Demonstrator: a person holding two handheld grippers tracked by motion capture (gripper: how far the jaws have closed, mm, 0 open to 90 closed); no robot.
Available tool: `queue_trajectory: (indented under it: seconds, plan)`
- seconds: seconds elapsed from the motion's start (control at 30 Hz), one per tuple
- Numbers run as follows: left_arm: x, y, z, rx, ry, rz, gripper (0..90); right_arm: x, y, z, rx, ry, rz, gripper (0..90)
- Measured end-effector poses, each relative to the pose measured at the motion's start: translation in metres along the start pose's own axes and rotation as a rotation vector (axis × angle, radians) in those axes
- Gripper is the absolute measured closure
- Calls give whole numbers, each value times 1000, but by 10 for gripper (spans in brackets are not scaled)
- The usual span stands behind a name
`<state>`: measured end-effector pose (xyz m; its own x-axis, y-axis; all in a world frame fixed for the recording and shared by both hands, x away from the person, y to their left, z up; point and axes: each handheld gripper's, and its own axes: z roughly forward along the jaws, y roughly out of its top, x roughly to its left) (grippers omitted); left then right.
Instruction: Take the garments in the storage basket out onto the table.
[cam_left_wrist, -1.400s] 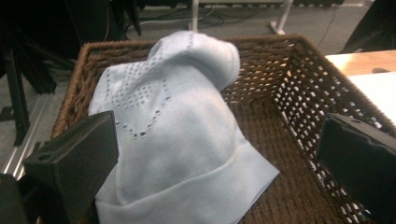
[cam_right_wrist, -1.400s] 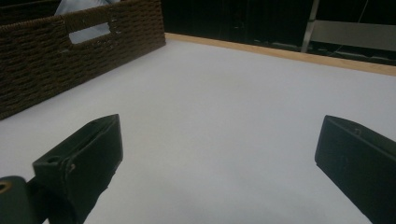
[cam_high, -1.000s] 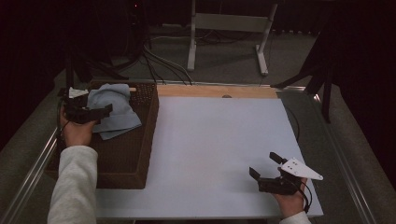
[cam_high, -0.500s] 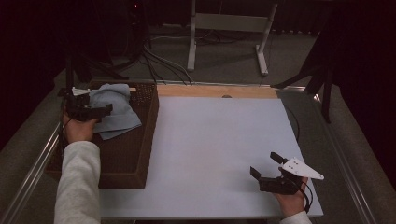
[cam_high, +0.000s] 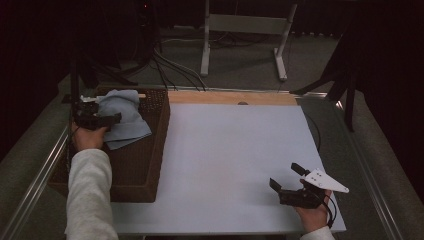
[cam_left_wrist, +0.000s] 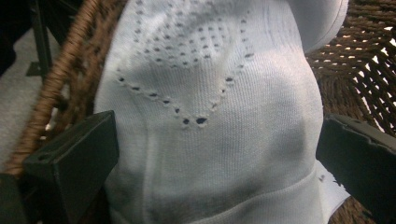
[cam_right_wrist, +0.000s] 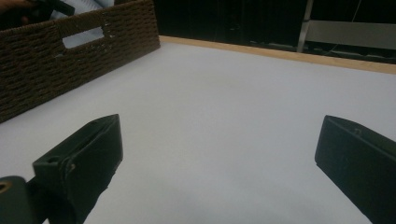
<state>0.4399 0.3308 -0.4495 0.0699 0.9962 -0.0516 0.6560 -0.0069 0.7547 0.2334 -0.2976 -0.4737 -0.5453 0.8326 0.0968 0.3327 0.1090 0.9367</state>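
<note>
Upper left, left tool (cam_high: 100, 120) gapes wide around pale blue knitted cloth (cam_left_wrist: 210, 116) over brown wicker basket (cam_high: 150, 165); closing risks snagging weave; right tool (cam_high: 287, 185) wide, empty.

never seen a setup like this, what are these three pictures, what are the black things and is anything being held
There is no robot here. A person works at a table, holding a hand-held gripper in each hand: a tool with two black jaws.

The high view looks down on the table. The left hand-held gripper is at a dark brown woven wicker basket; the right hand-held gripper rests low over the white table top, jaws apart and empty.

The other two pictures come from cameras riding on each gripper, looking along its jaws. The left gripper view shows a pale blue knitted garment with small eyelet holes between its wide-open jaws, inside the basket. Nothing is gripped yet.
</note>
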Motion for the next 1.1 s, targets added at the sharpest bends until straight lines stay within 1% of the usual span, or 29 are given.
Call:
queue_trajectory:
  seconds: [0.1,0.17,0.23,0.27,0.3,0.33,0.4,0.47,0.53,0.6,0.63,0.67,0.7,0.77,0.8,0.87,0.9,0.97,1.03,1.1]
  plan:
    - [-1,0,3,-7,-6,-16,3,0,0,0,0,1,0,11]
    - [-2,0,4,-13,-17,-30,3,0,0,0,-1,2,-2,11]
    - [-5,1,5,-10,-33,-31,3,0,0,1,-2,2,-3,11]
    - [-7,1,6,-10,-47,-38,3,0,0,1,0,2,-2,11]
    - [-9,0,7,-6,-69,-52,3,0,0,1,0,2,-2,11]
    - [-11,-1,9,2,-91,-55,5,1,0,1,-1,3,-1,11]
    - [-17,-2,13,24,-114,-24,11,1,0,1,-1,4,-5,11]
    - [-21,0,15,56,-119,1,17,1,0,1,-2,4,-5,11]
    - [-24,1,16,79,-116,9,22,1,0,0,-3,4,-6,11]
    - [-27,1,16,98,-100,28,55,1,0,0,-3,4,-4,12]
    - [-29,2,17,106,-95,30,55,1,0,0,-3,4,-4,11]
    - [-29,2,17,119,-78,39,70,1,0,0,-4,5,-4,11]
    - [-30,2,17,130,-59,43,128,1,0,0,-4,4,-5,11]
    - [-28,2,16,158,-68,35,270,0,0,0,-5,4,-4,11]
    - [-27,2,15,170,-74,34,394,0,1,0,-5,4,-5,12]
    - [-26,1,14,207,-69,33,632,0,1,0,-5,3,-5,11]
    - [-26,2,13,212,-60,33,686,0,1,0,-5,2,-5,11]
    - [-27,3,10,206,-54,45,748,1,1,-1,-5,0,-4,12]
    - [-29,5,6,205,-63,56,766,0,1,-2,-7,0,-4,12]
    - [-30,6,2,202,-67,77,775,0,1,-2,-10,0,-4,11]
